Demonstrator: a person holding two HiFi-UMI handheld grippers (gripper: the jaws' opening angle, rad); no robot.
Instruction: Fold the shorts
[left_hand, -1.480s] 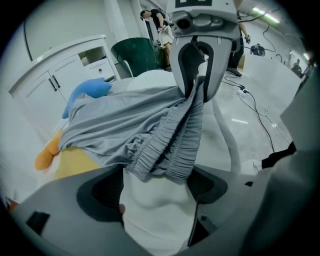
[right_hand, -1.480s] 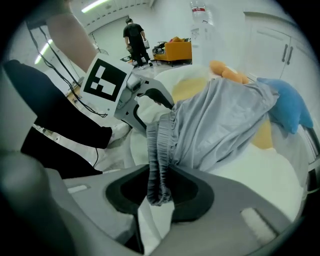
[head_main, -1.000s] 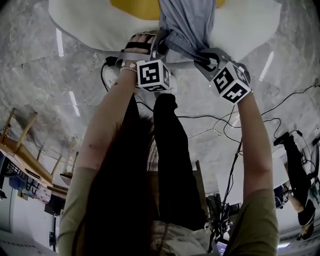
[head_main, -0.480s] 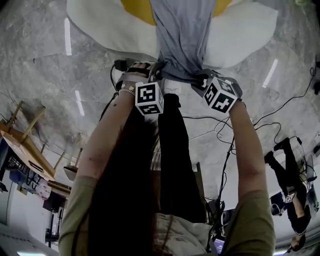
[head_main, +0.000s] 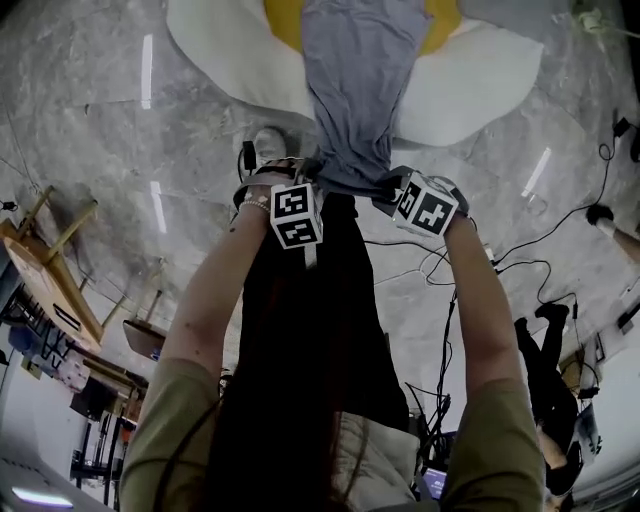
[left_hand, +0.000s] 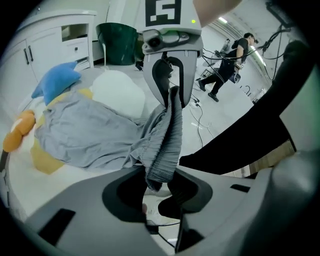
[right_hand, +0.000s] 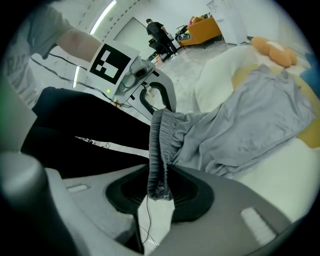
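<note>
Grey shorts (head_main: 355, 90) stretch from the white and yellow cushion (head_main: 470, 90) down to both grippers, which hold the elastic waistband side by side. My left gripper (head_main: 308, 168) is shut on the waistband's left end (left_hand: 162, 150); its jaws have just been closing, with the bunched band between them (left_hand: 157, 185). My right gripper (head_main: 392, 192) is shut on the other end (right_hand: 157, 150), and the band hangs down through its jaws (right_hand: 157, 192). The rest of the shorts (left_hand: 90, 130) lies crumpled on the cushion. Each gripper view shows the opposite gripper, the right (left_hand: 167, 80) and the left (right_hand: 155, 100).
A blue soft toy (left_hand: 57, 80) and an orange one (left_hand: 17, 130) lie beside the shorts. Cables (head_main: 450, 260) run over the marble floor by my legs. Wooden furniture (head_main: 50, 290) stands at the left, a green bin (left_hand: 117, 35) and white cabinets (left_hand: 50, 45) behind. A person (head_main: 545, 370) stands at the right.
Both grippers have lifted and drawn back toward me with the waistband. The shorts are pulled out longer from the cushion. The two grippers have come a little closer together.
</note>
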